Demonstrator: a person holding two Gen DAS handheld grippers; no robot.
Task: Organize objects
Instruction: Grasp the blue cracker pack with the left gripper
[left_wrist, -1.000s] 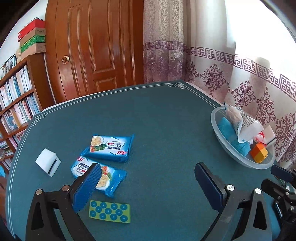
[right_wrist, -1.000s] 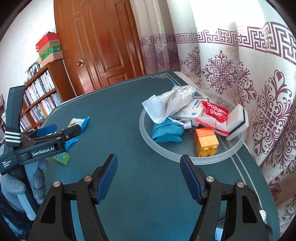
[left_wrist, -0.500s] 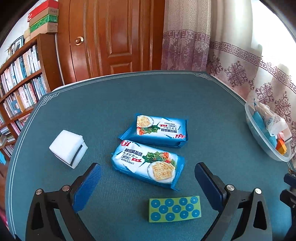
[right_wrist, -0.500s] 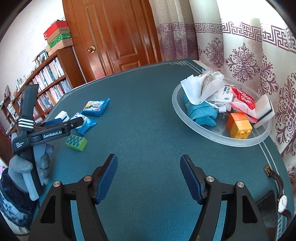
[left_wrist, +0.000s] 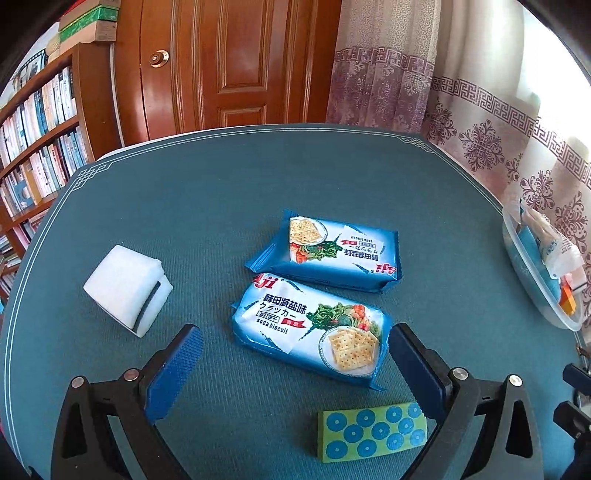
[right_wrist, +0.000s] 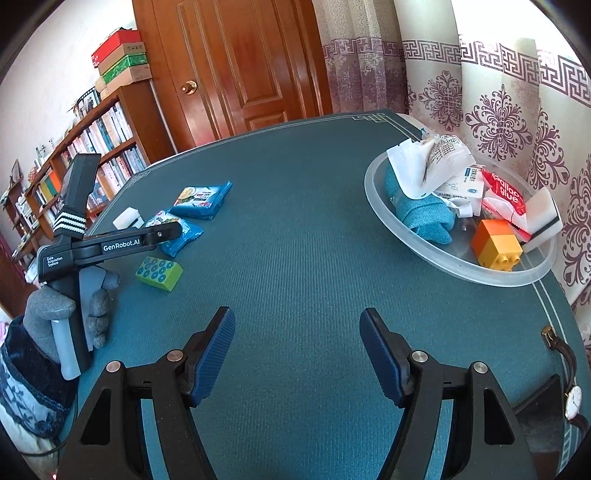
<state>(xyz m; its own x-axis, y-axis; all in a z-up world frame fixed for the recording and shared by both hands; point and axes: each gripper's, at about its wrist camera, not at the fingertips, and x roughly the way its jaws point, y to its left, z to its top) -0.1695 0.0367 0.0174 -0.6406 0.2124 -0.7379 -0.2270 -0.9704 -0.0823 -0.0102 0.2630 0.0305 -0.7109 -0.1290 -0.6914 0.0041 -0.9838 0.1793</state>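
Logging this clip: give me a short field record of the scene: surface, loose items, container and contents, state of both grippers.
surface: teal table
loose items: two soda biscuit packs, white sponge, green studded block
container: clear bowl at the table's curtain side
bowl contents: teal cloth, orange block, packets, white sponge
left gripper: open, over the nearer biscuit pack
right gripper: open, empty
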